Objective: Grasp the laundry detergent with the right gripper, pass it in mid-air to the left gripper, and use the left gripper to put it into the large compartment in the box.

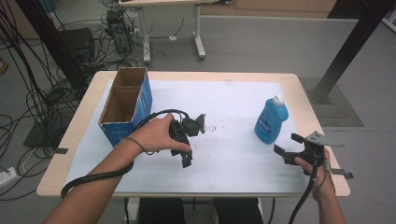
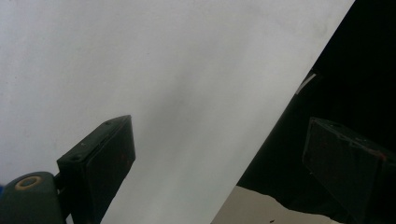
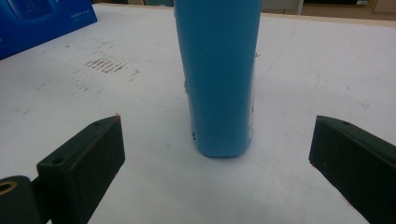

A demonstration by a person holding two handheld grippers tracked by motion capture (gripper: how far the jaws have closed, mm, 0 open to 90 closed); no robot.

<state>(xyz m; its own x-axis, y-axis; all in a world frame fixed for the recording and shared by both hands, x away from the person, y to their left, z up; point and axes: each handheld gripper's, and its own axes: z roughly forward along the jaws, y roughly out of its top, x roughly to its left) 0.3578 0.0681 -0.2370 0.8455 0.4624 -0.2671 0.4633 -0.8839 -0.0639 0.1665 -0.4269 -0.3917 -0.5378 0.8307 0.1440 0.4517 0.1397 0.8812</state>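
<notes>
Blue bottle (image 1: 271, 120) stood upright near the table's (image 1: 65, 140) right edge, about midway front to back, white cap on. Right gripper (image 1: 290, 145) sat just in front of it toward the front-right corner, jaws wide apart, nothing between them; in the right gripper view the bottle (image 3: 218, 79) was centred ahead of the jaws, not yet inside. Left gripper (image 1: 193, 140) was mid-table, jaws also spread wide and empty, aimed at bare white cover (image 2: 140, 70).

Handling guess: rigid-ish plastic body, smooth and probably slick; walls may flex if squeezed hard. Weight depends on fill, can't tell from here. Tall and narrow-footed, so likely to tip if nudged on one side. I'd have gripped across the narrow faces at mid-body, below the shoulder, square on. Open cardboard box (image 1: 126, 105) stood at the back-left corner.
</notes>
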